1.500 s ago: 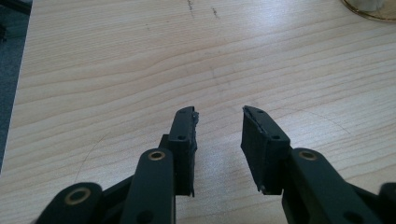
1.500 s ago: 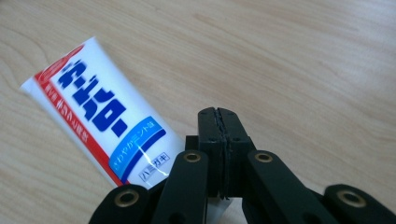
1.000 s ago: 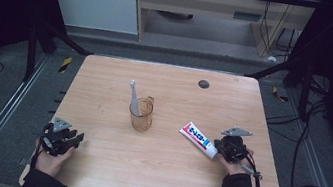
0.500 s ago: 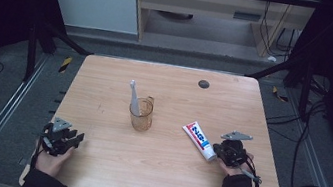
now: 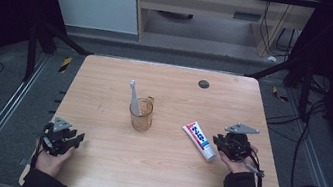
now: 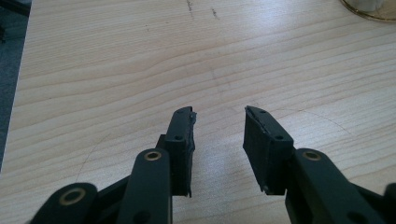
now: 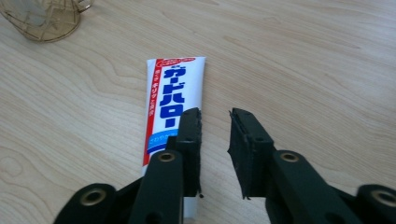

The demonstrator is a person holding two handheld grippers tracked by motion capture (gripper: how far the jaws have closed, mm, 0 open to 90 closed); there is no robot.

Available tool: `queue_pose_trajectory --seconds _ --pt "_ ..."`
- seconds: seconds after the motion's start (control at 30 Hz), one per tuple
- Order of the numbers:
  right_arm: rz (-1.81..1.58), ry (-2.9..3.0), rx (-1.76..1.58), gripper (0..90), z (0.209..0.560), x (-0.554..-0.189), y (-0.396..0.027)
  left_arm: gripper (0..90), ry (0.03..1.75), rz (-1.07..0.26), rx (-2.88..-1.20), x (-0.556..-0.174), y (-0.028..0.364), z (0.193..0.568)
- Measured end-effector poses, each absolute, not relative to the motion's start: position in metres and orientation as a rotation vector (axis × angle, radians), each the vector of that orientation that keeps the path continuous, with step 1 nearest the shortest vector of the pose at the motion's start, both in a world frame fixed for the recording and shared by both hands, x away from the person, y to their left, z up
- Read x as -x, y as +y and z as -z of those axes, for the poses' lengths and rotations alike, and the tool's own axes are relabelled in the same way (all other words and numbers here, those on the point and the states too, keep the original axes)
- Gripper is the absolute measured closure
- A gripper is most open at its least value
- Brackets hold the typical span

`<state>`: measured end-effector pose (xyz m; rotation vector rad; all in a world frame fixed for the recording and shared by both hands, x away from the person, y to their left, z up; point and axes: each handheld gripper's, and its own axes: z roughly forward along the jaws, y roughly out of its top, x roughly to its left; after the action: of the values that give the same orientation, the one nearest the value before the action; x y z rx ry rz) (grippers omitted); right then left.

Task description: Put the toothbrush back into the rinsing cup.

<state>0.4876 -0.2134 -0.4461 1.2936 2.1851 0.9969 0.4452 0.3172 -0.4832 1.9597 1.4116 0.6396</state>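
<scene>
A white toothpaste tube [image 5: 199, 138] with blue and red print lies flat on the wooden table [image 5: 162, 174], right of centre. My right gripper [image 5: 218, 145] hovers over its near cap end. In the right gripper view the tube [image 7: 175, 100] runs under the left-hand jaw. The gripper [image 7: 215, 114] has just been opening, and its narrow gap holds only bare wood. A clear amber cup [image 5: 141, 115] with a white toothbrush [image 5: 132, 96] stands mid-table. My left gripper [image 5: 77, 137] rests at the front left, and in its own view it [image 6: 219, 112] is open on nothing.
A small dark round mark [image 5: 203, 83] sits near the table's far edge. The cup's base [image 7: 44, 16] shows at the top left of the right gripper view, and its rim [image 6: 369, 7] at the top right of the left gripper view. Cables trail right of the table.
The right gripper has lifted slightly at the tube's near end, while the tube stays flat in place. The left hand has not moved.
</scene>
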Motion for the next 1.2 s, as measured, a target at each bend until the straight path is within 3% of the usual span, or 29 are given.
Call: queue_pose_trajectory --seconds 0.5,1.2 --pt "-0.951 2.284 -1.286 53.0 0.440 -0.499 -0.194 60.2 1.410 -0.639 -1.966 -0.446 0.317 0.484" --pt "-0.855 2.389 -1.276 36.1 0.446 -0.517 -0.166 60.0 1.405 -0.638 -1.972 -0.446 0.316 0.484"
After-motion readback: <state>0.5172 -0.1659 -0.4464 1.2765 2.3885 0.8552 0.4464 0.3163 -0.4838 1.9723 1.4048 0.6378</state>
